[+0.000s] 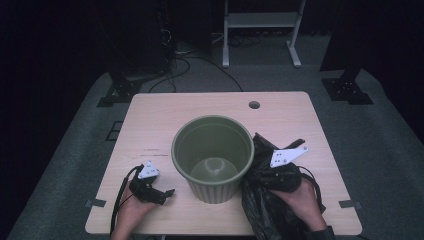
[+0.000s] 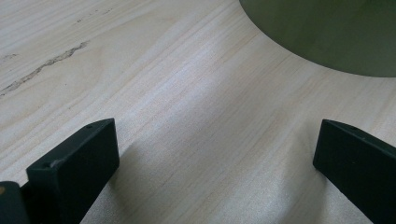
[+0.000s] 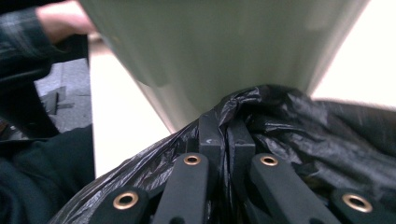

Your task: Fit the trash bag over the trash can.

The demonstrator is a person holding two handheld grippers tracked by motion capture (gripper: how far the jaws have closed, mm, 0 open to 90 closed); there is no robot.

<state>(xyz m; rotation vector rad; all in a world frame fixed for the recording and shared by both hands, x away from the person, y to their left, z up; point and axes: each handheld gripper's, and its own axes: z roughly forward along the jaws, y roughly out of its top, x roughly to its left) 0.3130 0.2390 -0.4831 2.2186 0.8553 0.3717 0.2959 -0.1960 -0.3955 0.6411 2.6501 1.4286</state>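
Observation:
A green plastic bin [image 1: 213,155] stands upright and empty in the middle of the wooden table [image 1: 160,112]. A crumpled black plastic bag [image 1: 265,195] lies against the bin's right side. My right gripper [image 1: 280,172] is shut on a fold of the black bag [image 3: 289,126], right beside the bin's wall [image 3: 224,51]. My left gripper [image 1: 167,192] rests low over the table to the left of the bin, open with nothing between its jaws. In the left gripper view the bin's base [image 2: 327,32] shows at the top right above bare wood [image 2: 187,93].
A round cable hole [image 1: 254,105] sits near the table's far edge. Beyond the table stand a white frame [image 1: 262,30], black stands and floor cables [image 1: 190,65]. A person's sleeve [image 3: 37,42] shows past the bin in the right gripper view.

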